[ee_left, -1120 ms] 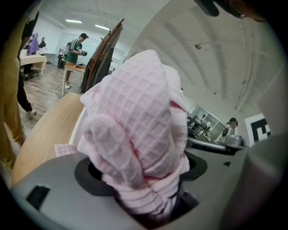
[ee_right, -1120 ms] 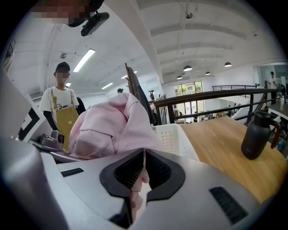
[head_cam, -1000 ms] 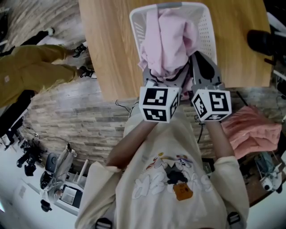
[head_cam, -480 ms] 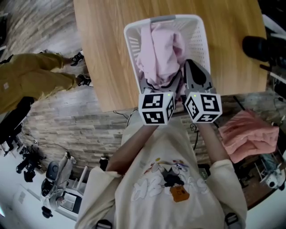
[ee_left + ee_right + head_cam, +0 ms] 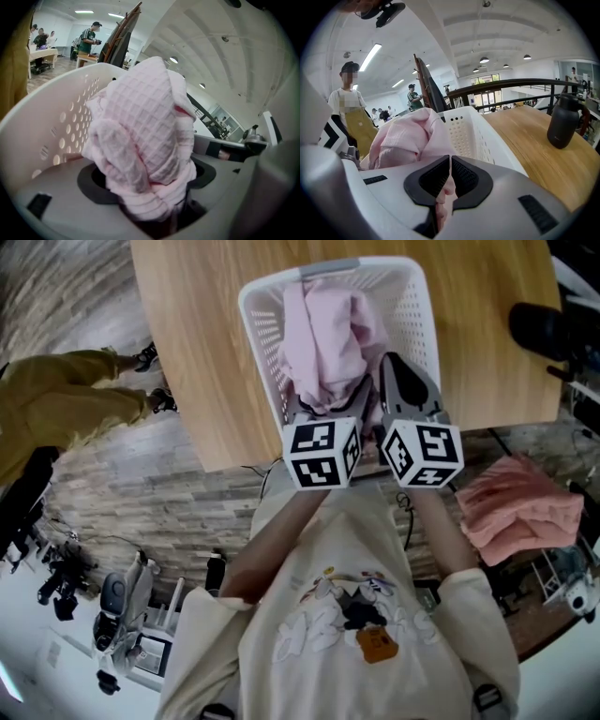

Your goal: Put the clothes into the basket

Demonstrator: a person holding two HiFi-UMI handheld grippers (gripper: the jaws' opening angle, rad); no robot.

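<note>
Your left gripper has its jaws set wide apart, but not empty: a thick bunch of the pink garment fills the space between them. In the left gripper view the cloth comes up from between the two pads and stands in front of the camera as a tall folded lump, with the white basket wall curving just behind it on the left.

Your right gripper has its jaws almost together. In the right gripper view only a thin fold of the same garment is pressed between the black pads, and the rest of the cloth is heaped to the left of the jaws, against the perforated basket wall.

From the head view, both grippers reach over the near rim of the basket, side by side, and the garment lies within the basket, stretching from the jaws toward the far side. Whether it rests on the bottom, I cannot tell.

The basket stands on the wooden table. A dark bottle stands on the table to the right, well apart from the basket. A salmon cloth lies off the table, at your right.
</note>
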